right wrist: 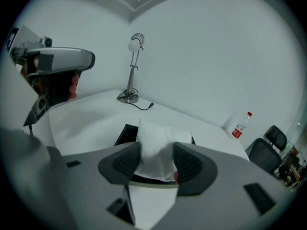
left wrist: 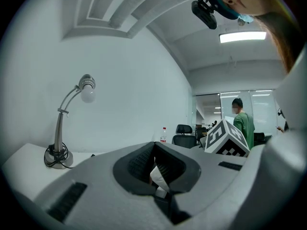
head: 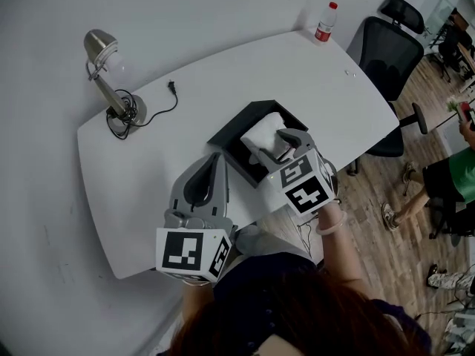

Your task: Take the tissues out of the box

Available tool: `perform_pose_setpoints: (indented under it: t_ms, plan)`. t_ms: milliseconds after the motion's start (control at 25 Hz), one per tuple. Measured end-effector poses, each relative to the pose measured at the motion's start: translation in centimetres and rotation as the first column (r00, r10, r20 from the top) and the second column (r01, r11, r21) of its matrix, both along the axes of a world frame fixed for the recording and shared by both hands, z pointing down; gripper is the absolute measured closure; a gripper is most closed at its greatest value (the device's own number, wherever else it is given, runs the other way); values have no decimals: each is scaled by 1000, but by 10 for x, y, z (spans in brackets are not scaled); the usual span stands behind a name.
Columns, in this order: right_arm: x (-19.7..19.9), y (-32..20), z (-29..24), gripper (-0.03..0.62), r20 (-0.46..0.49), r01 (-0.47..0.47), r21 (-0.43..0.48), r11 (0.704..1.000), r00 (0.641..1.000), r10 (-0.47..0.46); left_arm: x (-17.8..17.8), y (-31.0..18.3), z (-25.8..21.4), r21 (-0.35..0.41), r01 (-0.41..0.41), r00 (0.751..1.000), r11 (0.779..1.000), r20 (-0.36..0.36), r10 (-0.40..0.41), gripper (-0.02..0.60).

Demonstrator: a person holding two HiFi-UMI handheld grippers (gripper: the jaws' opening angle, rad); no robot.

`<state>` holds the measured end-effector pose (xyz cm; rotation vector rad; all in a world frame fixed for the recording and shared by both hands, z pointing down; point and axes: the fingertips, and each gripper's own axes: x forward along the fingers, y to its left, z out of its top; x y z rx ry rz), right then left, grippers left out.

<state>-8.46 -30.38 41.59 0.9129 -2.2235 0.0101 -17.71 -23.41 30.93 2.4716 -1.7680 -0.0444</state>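
One white wad of tissues [head: 261,136] is seen standing up out of the single black box [head: 236,124], which is set near the front edge of the white counter [head: 148,162]. The tissues are clenched by the right gripper [head: 286,141]: in the right gripper view the wad [right wrist: 158,143] is pressed on both sides by the two dark ribbed pads of that gripper [right wrist: 157,162], with the box [right wrist: 125,134] showing just behind. No print can be made out on the box or the tissues.

The left gripper [head: 215,160] is held just beside the box, to its left, apart from it. In the left gripper view its jaws [left wrist: 156,152] are closed tip to tip; one small white scrap is seen in the gap behind the tips, and what it is cannot be told.

Two marker cubes are counted, one on each gripper [head: 304,184] [head: 193,252], each bearing black-and-white square patterns and no letters.

Farther back on the counter, one silver desk lamp [head: 104,58] is placed at the far left corner, its black cord and plug [head: 171,87] laid loose beside it. One clear bottle [head: 324,23] with a red cap and a red label is stood at the far right edge; the label's writing is too small to be read. Two black office chairs [head: 386,50] [head: 404,10] are seen beyond the counter.
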Motion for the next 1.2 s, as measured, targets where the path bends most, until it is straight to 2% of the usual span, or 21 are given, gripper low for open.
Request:
perform_pose_setpoints:
  t_ms: [560, 1200]
  plan:
    - [12, 27, -39, 367, 116, -30, 139, 990, 993, 14, 18, 42, -11, 33, 25, 1000, 999, 12, -26, 557]
    - [37, 75, -82, 370, 227, -63, 272, 960, 974, -1, 45, 98, -22, 67, 58, 998, 996, 24, -59, 557]
